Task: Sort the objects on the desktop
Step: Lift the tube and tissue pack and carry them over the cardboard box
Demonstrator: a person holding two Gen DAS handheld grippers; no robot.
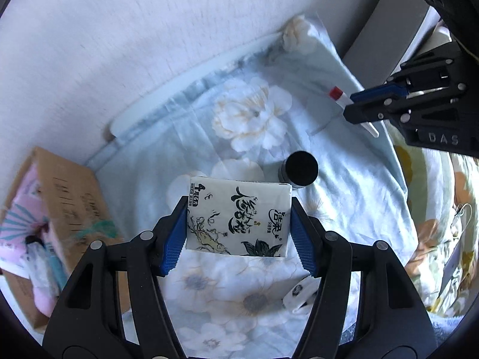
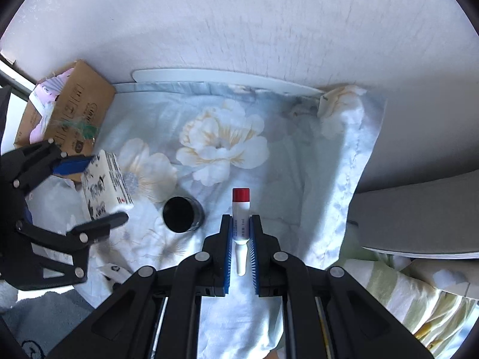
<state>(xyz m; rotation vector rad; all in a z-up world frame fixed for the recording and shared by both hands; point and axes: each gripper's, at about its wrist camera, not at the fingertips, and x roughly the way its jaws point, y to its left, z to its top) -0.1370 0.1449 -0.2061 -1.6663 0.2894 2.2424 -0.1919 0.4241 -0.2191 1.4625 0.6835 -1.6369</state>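
My left gripper [image 1: 239, 206] is shut on a white tissue pack [image 1: 238, 217] with black lettering, its blue pads pressing both short sides, lifted above the floral cloth [image 1: 248, 113]. In the right wrist view the same tissue pack [image 2: 106, 184] hangs in the left gripper [image 2: 101, 191] at the left. My right gripper [image 2: 241, 218] is shut on a small white tube with a red cap [image 2: 240, 206], cap pointing away. The left wrist view shows that tube [image 1: 338, 94] in the right gripper [image 1: 351, 103] at the right. A black-lidded jar [image 1: 300, 169] [image 2: 181, 214] stands on the cloth between them.
An open cardboard box [image 1: 71, 197] [image 2: 70, 110] with pink packs and pens in it sits at the left. A small white panda-print item [image 1: 301, 294] [image 2: 115, 270] lies on the cloth near me. A white wall [image 2: 239, 24] rises behind; a grey surface [image 2: 419, 209] lies at the right.
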